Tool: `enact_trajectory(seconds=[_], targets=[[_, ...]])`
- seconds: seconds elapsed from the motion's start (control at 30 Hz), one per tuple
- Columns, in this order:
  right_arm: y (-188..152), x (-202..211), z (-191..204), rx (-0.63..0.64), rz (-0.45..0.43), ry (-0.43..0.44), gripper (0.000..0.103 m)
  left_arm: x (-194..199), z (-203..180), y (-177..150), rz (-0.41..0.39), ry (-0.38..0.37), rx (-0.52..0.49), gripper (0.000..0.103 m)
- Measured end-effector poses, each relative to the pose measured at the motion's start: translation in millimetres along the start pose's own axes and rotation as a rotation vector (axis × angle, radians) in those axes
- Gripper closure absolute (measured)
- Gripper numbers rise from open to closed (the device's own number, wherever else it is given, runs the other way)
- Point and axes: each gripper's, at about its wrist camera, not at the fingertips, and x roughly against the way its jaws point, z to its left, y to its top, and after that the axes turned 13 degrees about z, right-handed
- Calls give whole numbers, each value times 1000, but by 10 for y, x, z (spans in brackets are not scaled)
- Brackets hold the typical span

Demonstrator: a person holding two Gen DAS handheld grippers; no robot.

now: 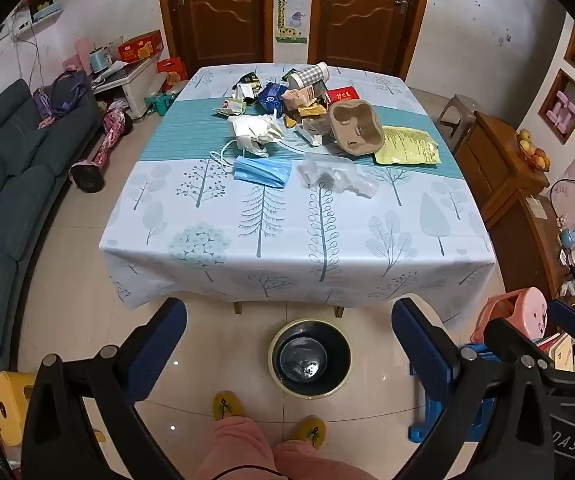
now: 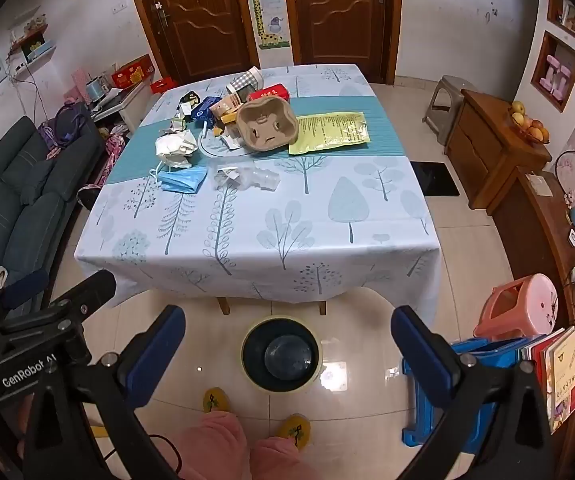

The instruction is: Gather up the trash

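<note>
Print on the yellow packet (image 1: 406,145) and red box (image 2: 270,91) is unreadably small.

The right tool (image 2: 287,340) is hanging wide apart and empty above the dark waste bin (image 2: 281,354) sitting on the floor. Beyond it, a pile of trash is lying on the desk (image 2: 327,236): a cardboard cup carrier (image 2: 266,126), a yellow packet (image 2: 332,132), a blue face mask (image 2: 181,181) and crumpled clear plastic (image 2: 247,178).

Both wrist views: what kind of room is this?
Likely a home living or dining room: a teal sofa along one wall, a table under a tree-print tablecloth strewn with trash, and a wooden cabinet bearing fruit.
</note>
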Motion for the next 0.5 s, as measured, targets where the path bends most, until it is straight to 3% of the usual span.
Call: enact_trajectory(seconds=[0.5], targets=[[55, -6, -23, 3, -4, 1, 0, -10, -31, 57, -2, -1, -2, 3]])
